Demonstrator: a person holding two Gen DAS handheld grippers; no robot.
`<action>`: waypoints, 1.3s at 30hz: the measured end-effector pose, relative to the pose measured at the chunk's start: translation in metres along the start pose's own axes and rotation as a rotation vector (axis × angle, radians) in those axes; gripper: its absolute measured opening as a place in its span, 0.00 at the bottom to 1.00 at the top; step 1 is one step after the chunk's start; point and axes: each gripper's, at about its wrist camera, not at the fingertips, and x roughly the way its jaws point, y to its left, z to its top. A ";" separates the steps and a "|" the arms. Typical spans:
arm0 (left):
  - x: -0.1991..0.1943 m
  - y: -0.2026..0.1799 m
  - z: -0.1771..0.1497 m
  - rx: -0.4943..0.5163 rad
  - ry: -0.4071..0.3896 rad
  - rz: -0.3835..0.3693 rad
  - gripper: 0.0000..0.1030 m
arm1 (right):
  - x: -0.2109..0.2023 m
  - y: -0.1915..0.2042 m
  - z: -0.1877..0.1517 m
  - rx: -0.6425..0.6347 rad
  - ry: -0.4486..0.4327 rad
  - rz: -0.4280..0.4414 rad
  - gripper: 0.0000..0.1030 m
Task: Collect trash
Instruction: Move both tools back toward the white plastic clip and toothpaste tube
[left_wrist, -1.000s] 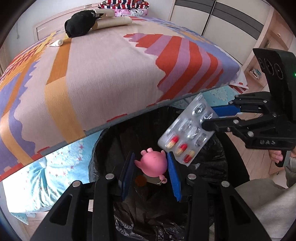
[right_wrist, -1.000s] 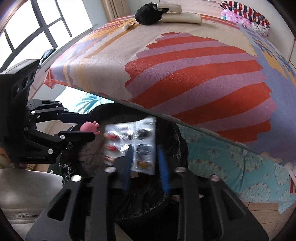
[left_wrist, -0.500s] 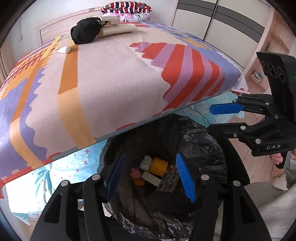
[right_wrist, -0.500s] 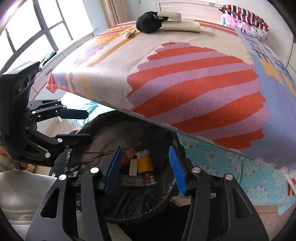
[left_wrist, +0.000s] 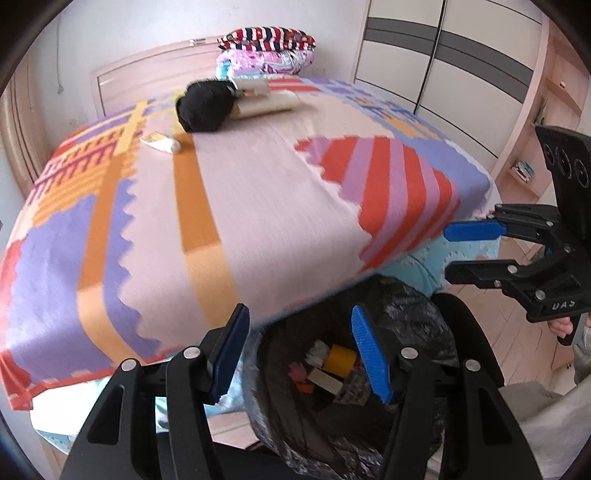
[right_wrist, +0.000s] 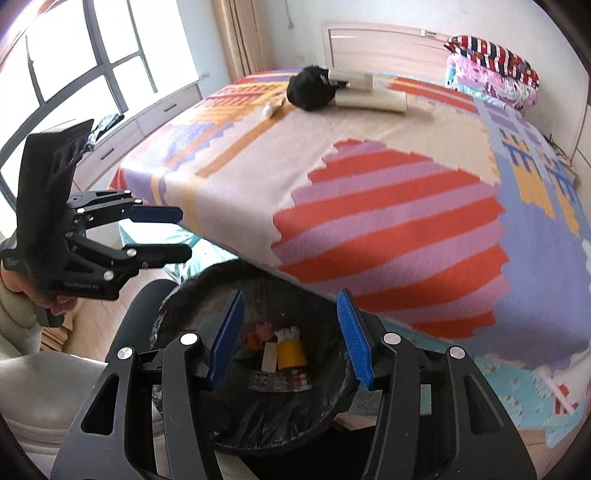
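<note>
A black-lined trash bin (left_wrist: 413, 299) (right_wrist: 192, 295) stands against the bed's near edge. Inside lie a pink pig toy (right_wrist: 264, 328), a yellow roll (left_wrist: 341, 360) (right_wrist: 290, 352), a white piece (right_wrist: 269, 356) and a pill blister pack (right_wrist: 280, 380). My left gripper (left_wrist: 299, 350) hangs open above the bin with nothing between its blue pads; the right wrist view shows it at the left (right_wrist: 181, 232). My right gripper (right_wrist: 288, 339) is open and empty over the bin too, seen from the left wrist at the right edge (left_wrist: 448, 253).
Far across the patterned bedspread (left_wrist: 258, 192) lie a black fuzzy object (left_wrist: 205, 107) (right_wrist: 310, 88), a beige roll (left_wrist: 269, 103) (right_wrist: 373, 98) and a small white tube (left_wrist: 164, 144) (right_wrist: 269, 109). Folded blankets (left_wrist: 266, 48) sit at the headboard. A wardrobe (left_wrist: 443, 55) stands right; a person's grey trouser leg (right_wrist: 44, 391) is beside the bin.
Both grippers opened and let go: the pink pig toy and the blister pack dropped into the bin. Both then rose, and the views now take in more of the bed.
</note>
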 end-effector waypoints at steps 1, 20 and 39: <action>-0.002 0.001 0.003 0.004 -0.009 0.005 0.54 | -0.001 0.000 0.003 -0.005 -0.007 -0.001 0.50; -0.010 0.040 0.070 -0.021 -0.112 0.098 0.54 | -0.009 -0.010 0.076 -0.083 -0.119 -0.041 0.51; 0.024 0.089 0.111 -0.128 -0.137 0.173 0.54 | 0.027 -0.043 0.164 -0.008 -0.199 -0.034 0.65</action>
